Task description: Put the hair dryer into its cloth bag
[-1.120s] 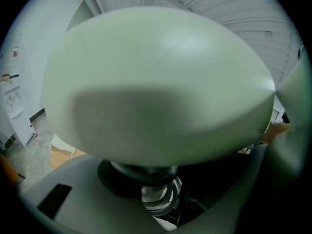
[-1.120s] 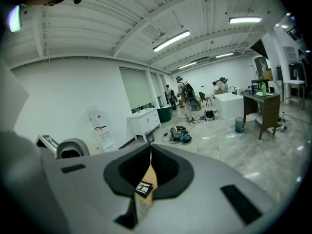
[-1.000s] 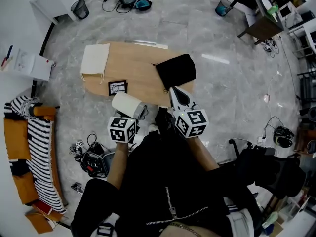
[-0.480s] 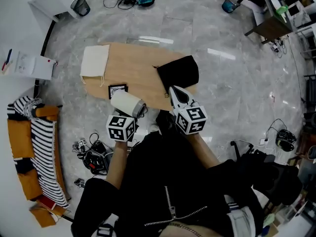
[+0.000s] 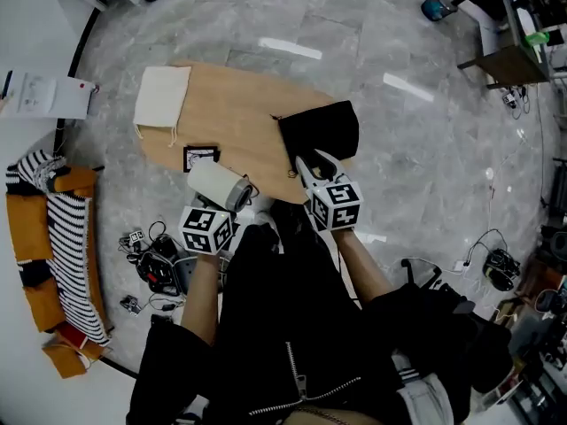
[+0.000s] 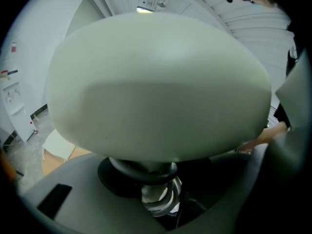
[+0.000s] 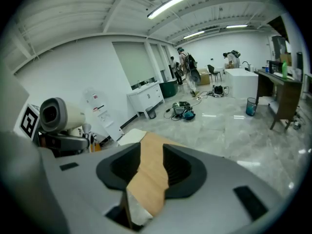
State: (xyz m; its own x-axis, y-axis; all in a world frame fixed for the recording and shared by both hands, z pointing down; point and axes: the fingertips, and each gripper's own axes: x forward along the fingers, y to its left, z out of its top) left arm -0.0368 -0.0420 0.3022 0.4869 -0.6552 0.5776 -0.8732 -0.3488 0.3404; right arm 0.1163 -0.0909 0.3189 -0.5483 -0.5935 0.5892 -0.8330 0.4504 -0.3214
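A white hair dryer (image 5: 215, 185) hangs over the near edge of the wooden table (image 5: 239, 118), and my left gripper (image 5: 234, 204) is shut on its handle. In the left gripper view the dryer's body (image 6: 156, 82) fills the frame, with the handle (image 6: 157, 195) between the jaws. A black cloth bag (image 5: 321, 129) lies on the table's right end. A white cloth bag (image 5: 161, 100) lies at the far left end. My right gripper (image 5: 315, 161) is just in front of the black bag. Its jaws have just been opening and hold nothing (image 7: 151, 167).
A black-and-white marker card (image 5: 200, 158) lies on the table near the dryer. Cables and gear (image 5: 155, 268) sit on the floor at the left by a striped sofa (image 5: 66, 255). A desk (image 5: 509, 60) and a bin (image 5: 436, 5) stand at the far right.
My right gripper has dropped toward the near edge of the black bag and its jaws have opened. My left gripper has carried the dryer a little to the left.
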